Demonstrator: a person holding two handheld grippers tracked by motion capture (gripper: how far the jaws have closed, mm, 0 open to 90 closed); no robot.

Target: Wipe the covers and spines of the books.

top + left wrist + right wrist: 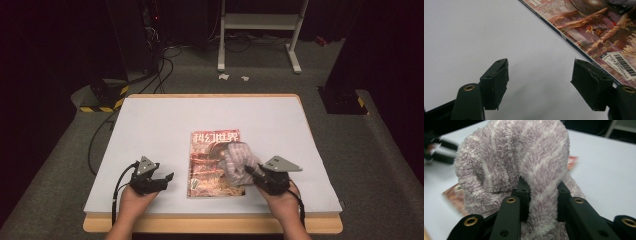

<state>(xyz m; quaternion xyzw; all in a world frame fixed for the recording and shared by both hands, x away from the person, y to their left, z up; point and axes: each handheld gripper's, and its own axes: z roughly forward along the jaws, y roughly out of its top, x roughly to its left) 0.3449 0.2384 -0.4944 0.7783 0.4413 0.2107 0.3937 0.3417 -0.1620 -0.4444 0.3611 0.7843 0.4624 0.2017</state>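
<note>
A magazine (210,162) with a reddish cover lies flat in the middle of the white table (210,120). On its right side a fluffy lilac and white striped cloth (239,159) is bunched up. My right gripper (251,172) is shut on a fold of that cloth (541,195), and both jaws press into the pile. The cloth rises in front of the right gripper's camera and hides most of the magazine (454,195) behind it. My left gripper (167,179) rests open on the table just left of the magazine (599,32), with nothing between its fingers.
Beyond the table's far edge stand a white metal frame (260,30) and a dark stand with yellow and black striped feet (102,97), with cables on the floor. Bare white table surface lies to the left and behind the magazine.
</note>
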